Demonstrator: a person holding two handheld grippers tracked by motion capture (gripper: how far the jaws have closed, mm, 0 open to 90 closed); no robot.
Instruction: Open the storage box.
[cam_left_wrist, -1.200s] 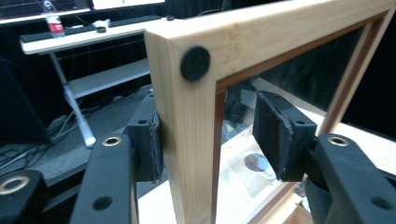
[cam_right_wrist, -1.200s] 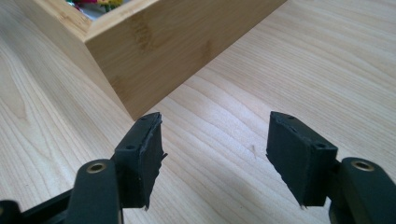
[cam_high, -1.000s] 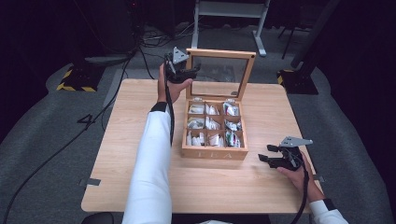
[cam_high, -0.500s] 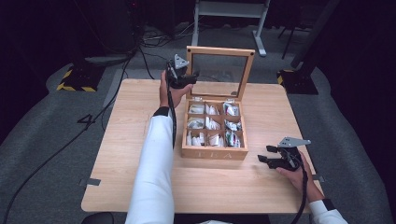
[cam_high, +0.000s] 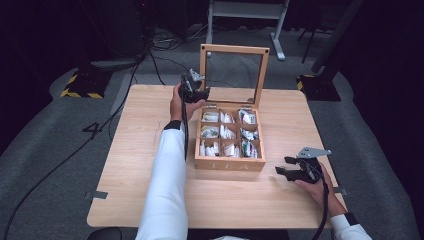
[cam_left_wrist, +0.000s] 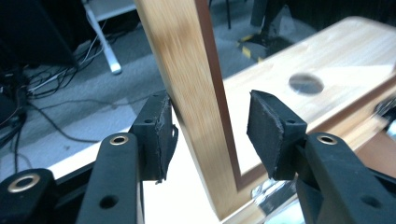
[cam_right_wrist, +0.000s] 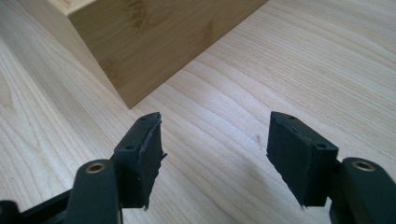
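A wooden tea box (cam_high: 229, 164) stands mid-table with small packets (cam_high: 227, 132) in its compartments. Its glass-paned lid (cam_high: 205, 70) stands upright at the back. My left gripper (cam_high: 200, 92) is at the lid's left side bar, low down. In the left gripper view that bar (cam_left_wrist: 187, 70) runs between the jaws of the left gripper (cam_left_wrist: 210, 121). They have just been closing; one pad (cam_left_wrist: 159, 135) touches the wood, the other stands off it. My right gripper (cam_high: 282, 166) rests open on the table to the right of the box, its jaws (cam_right_wrist: 215, 140) bare beside a box corner (cam_right_wrist: 154, 42).
The light wooden table (cam_high: 135, 150) has bare room left and in front of the box. Behind it are a metal desk frame (cam_high: 245, 10), floor cables (cam_high: 165, 40) and two black bases with yellow stripes (cam_high: 80, 87). My white sleeve (cam_high: 167, 180) crosses the table's left half.
My left hand has come down along the lid's left bar, from near its top corner to its lower part. The right hand and the lid have kept still.
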